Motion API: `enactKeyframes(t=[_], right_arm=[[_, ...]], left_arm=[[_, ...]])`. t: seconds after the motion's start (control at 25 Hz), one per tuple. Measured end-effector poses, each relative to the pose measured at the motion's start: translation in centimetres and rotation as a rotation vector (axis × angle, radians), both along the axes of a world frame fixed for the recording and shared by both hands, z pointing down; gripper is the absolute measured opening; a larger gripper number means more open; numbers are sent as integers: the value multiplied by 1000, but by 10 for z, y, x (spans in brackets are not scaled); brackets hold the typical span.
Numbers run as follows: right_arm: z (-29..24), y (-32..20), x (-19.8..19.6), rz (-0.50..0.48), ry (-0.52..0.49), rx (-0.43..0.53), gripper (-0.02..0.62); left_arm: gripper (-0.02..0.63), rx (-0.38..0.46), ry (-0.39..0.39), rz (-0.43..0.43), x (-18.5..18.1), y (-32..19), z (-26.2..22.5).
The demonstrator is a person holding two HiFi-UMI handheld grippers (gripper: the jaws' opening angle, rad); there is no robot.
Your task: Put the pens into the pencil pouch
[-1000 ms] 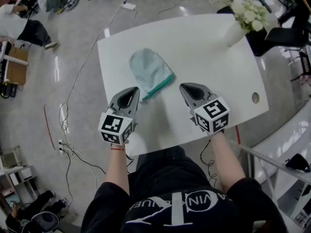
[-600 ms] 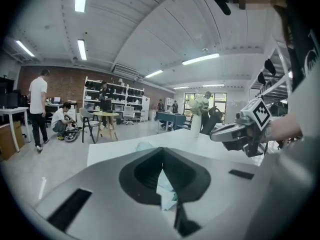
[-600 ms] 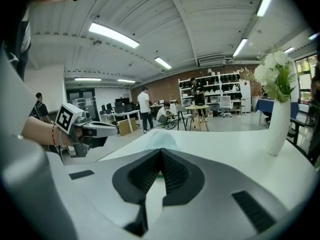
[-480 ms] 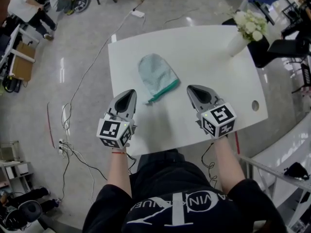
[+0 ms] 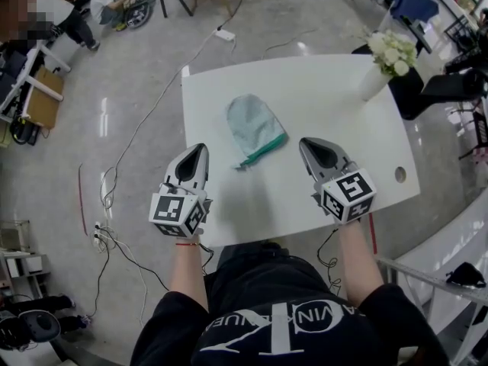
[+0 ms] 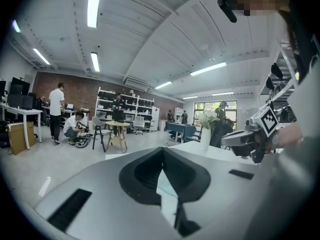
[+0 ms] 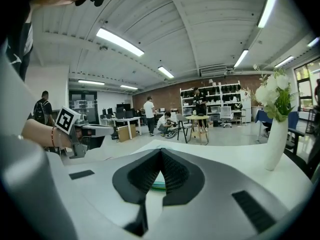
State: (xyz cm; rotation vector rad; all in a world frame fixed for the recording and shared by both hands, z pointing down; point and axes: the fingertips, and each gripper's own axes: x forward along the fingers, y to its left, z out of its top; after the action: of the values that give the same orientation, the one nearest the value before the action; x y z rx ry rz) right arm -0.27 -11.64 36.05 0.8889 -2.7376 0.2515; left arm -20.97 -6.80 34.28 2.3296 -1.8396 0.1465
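A pale grey-green pencil pouch (image 5: 254,128) with a green zip edge lies flat on the white table (image 5: 343,113), and no pens show in any view. My left gripper (image 5: 200,150) hovers near the table's front left edge, left of the pouch's green end, shut and empty. To the right of the pouch, my right gripper (image 5: 307,142) is raised over the table, likewise shut with nothing in it. In the left gripper view the jaws (image 6: 162,151) meet tip to tip. The right gripper view shows closed jaws (image 7: 161,152) with the pouch's green edge (image 7: 159,185) beyond them.
A white vase of white flowers (image 5: 385,63) stands at the table's far right corner. A round cable hole (image 5: 400,174) sits near the right front edge. Cables (image 5: 114,181) trail on the floor to the left. People, desks and chairs (image 5: 69,6) fill the room behind.
Both grippers have lifted off the table. The left one has drifted out toward the table's left front edge. The pouch has stayed where it lay.
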Motion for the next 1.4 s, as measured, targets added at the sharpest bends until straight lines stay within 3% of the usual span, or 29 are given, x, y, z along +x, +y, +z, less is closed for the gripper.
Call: enactKeyframes(t=[0.92, 1.4], right_arm=[[-67, -3, 0, 20, -128, 139, 9], [-82, -3, -4, 20, -150, 168, 9]], left_arm=[[3, 191, 19, -99, -30, 16, -76], [3, 222, 4, -112, -35, 19, -90]])
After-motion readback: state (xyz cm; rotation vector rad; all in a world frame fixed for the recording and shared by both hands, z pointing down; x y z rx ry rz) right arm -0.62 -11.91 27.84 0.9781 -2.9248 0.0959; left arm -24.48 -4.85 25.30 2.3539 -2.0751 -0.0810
